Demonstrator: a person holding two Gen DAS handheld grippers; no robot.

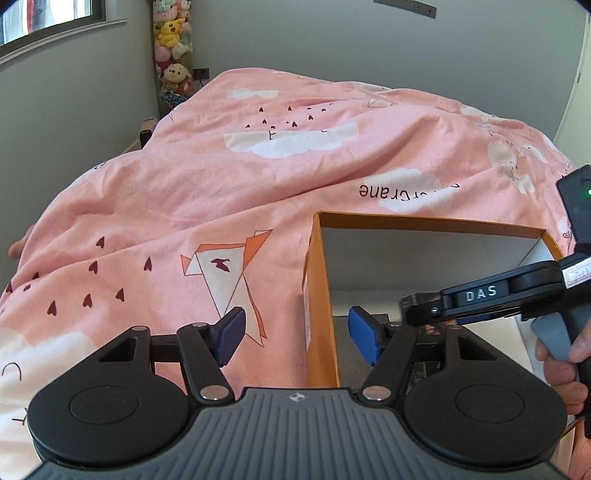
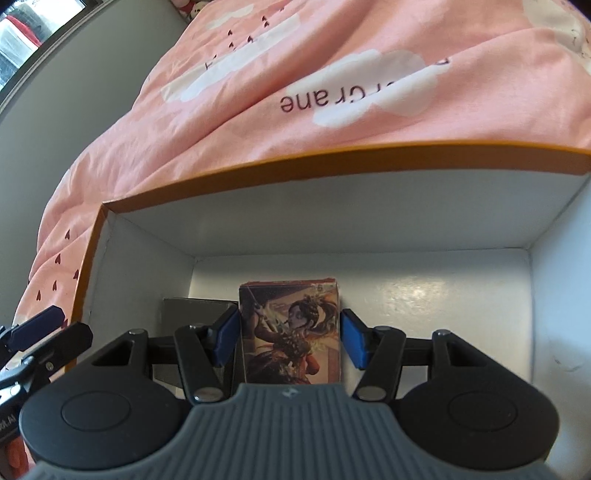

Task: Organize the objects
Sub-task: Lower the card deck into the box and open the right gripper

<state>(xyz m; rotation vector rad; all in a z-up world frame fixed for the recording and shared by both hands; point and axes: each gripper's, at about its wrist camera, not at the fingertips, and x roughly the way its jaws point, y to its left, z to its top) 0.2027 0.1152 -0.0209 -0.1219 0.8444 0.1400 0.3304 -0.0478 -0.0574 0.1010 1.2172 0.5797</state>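
An orange box [image 2: 332,158] with a white inside lies on the pink duvet [image 1: 184,192]. My right gripper [image 2: 291,341] reaches down into it, shut on an upright card pack [image 2: 291,317] with a warrior picture; both blue pads press its sides. A flat grey item [image 2: 195,310] lies in the box behind the left finger. My left gripper [image 1: 297,336] is open and straddles the box's left wall [image 1: 319,295], one pad outside and one inside, neither touching it. The right gripper's black body [image 1: 480,299] crosses the box from the right in the left wrist view.
The duvet covers the whole bed around the box. A column of plush toys [image 1: 173,55] stands in the far corner by the grey wall. A window [image 1: 44,18] is at top left. A person's hand [image 1: 561,369] grips the right handle.
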